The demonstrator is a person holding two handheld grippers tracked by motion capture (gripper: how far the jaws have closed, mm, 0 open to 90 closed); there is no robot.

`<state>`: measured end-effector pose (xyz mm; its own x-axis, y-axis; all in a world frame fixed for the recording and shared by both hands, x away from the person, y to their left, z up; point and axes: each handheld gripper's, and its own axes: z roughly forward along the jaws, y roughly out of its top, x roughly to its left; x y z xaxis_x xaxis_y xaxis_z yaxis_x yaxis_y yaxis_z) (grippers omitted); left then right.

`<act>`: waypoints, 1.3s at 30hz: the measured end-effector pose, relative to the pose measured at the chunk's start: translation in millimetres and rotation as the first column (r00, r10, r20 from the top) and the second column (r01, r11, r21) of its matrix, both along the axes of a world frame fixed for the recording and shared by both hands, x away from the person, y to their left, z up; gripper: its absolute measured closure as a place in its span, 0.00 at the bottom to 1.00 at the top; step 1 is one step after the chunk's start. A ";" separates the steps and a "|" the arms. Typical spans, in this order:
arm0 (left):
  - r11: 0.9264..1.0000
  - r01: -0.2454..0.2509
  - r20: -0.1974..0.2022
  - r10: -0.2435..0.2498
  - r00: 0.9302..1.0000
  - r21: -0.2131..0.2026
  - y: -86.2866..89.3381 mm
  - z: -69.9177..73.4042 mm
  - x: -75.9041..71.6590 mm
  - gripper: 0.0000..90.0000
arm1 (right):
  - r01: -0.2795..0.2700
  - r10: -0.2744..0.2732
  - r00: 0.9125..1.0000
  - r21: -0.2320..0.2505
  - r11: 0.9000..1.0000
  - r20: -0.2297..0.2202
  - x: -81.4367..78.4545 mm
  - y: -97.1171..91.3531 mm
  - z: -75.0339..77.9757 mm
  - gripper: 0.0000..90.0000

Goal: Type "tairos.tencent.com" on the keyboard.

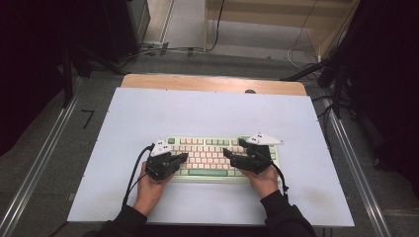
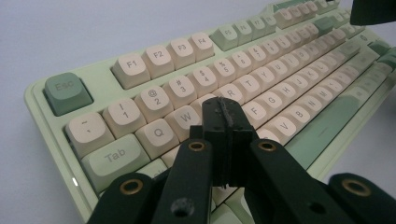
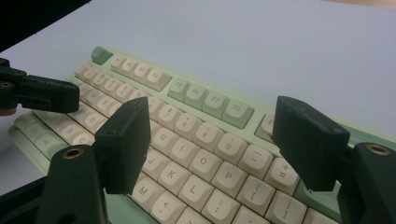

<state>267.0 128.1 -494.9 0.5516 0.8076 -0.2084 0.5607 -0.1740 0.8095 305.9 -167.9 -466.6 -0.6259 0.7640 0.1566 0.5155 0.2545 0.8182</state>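
Keyboard (image 1: 217, 157) near mat's front edge, apparently wide margins elsewhere.

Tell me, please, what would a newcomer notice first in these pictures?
A pale green keyboard with cream keys lies near the front of a white table. The left gripper, jaws shut, is over its left keys, near W. The right gripper, jaws wide open, hangs above the right-hand letter keys.
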 end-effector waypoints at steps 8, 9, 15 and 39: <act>1.000 -0.004 0.001 0.004 1.000 0.013 -1.6 -0.8 0.9 1.00 | -0.005 0.005 1.000 0.000 1.000 0.004 -0.2 0.7 -0.2 0.29; 1.000 -0.007 0.000 0.007 1.000 0.017 -2.5 -1.3 1.1 1.00 | -0.006 0.006 1.000 0.001 1.000 0.006 -0.2 0.8 0.0 0.29; 0.999 -0.009 -0.011 0.009 1.000 0.034 -5.9 -2.4 2.8 1.00 | -0.006 0.006 1.000 -0.002 1.000 0.004 -0.3 0.9 -0.3 0.29; 0.969 -0.175 0.034 0.183 0.983 -0.173 36.1 11.1 0.6 0.40 | 0.000 0.000 1.000 0.000 1.000 0.013 -0.5 -0.7 1.3 0.29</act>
